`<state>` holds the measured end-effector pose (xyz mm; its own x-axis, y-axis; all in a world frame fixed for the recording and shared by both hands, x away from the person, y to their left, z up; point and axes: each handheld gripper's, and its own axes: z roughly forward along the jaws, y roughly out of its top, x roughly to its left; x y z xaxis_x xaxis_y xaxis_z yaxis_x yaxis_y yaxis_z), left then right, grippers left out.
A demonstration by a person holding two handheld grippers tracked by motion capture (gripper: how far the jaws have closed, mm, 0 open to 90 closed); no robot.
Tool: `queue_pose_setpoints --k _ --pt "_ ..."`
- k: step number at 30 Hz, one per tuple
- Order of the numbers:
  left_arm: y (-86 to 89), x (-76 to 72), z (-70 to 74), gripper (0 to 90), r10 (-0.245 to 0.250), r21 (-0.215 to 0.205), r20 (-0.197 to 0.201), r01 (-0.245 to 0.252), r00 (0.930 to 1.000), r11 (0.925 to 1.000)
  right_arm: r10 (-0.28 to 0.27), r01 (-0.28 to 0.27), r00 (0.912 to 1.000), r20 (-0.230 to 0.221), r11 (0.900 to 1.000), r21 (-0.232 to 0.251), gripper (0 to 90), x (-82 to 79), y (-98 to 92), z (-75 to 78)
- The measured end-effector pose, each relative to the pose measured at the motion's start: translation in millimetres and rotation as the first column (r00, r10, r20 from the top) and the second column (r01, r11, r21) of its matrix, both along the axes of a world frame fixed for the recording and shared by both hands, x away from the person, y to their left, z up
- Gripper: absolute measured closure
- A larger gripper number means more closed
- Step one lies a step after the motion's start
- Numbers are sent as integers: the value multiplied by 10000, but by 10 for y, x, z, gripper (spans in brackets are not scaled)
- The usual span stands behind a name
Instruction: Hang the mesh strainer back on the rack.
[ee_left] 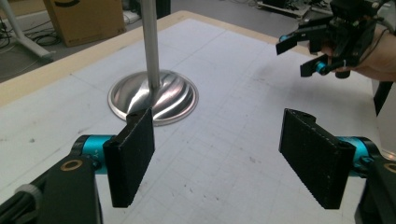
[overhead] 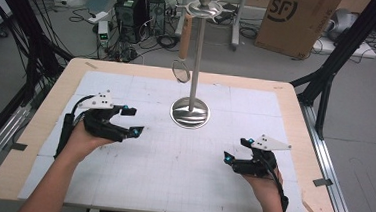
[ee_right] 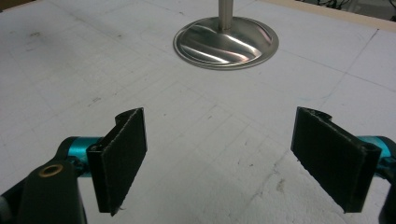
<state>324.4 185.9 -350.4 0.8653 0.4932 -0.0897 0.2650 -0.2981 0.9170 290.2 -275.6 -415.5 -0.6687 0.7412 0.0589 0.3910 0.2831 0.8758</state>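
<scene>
Steel stand (overhead: 190, 112) at 12 o'clock; whisk (overhead: 183, 50) hangs there. Left hand-held gripper (overhead: 133, 120) and right hand-held gripper (overhead: 237, 150) gape empty; I'd approach the handle squarely.

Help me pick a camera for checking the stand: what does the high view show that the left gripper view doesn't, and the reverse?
High view alone: the stand's top, with a wooden-handled utensil hanging from it, and the table's edges. Left gripper view alone: the left hand-held gripper close up, jaws wide apart with nothing between them. Both: the stand's round base, part of its pole, the white mat, and the right hand-held gripper, open and empty.
</scene>
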Motion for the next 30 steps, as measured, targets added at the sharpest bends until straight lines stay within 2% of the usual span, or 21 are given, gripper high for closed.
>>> queue_pose_setpoints --k 3,5,10,12,14,17,19,22,30 --pt "-4 -72 -55 247 141 273 122 -145 9998 9995 -8 8 10000 -19 10000 5 173 0 2 0" --pt "-5 -122 -94 241 134 269 245 -141 9996 9995 24 -24 10000 38 10000 -13 173 4 2 -3" --pt "9 -210 -214 225 57 204 245 -62 9997 9998 52 -52 10000 39 10000 -13 173 1 4 -4" --pt "26 -214 -263 222 103 102 193 -105 9998 9999 56 -56 10000 -3 10000 -14 173 -3 4 -4" --pt "30 -210 -286 220 246 303 105 -249 9996 9992 76 -76 10000 -16 10000 6 173 0 9 -7" --pt "53 -225 -305 215 211 9 58 -211 9998 9998 159 -159 9999 29 9999 18 173 -13 18 2" --pt "49 -233 -310 196 297 17 204 -298 9993 9996 161 -160 9999 -43 9998 114 173 -25 23 11" --pt "49 -231 -321 170 433 -55 172 -432 9989 9991 236 -237 9997 58 9997 66 173 -10 21 7" --pt "55 -227 -368 160 596 127 190 -598 9980 9981 198 -198 9998 -23 9998 54 173 -16 31 8"
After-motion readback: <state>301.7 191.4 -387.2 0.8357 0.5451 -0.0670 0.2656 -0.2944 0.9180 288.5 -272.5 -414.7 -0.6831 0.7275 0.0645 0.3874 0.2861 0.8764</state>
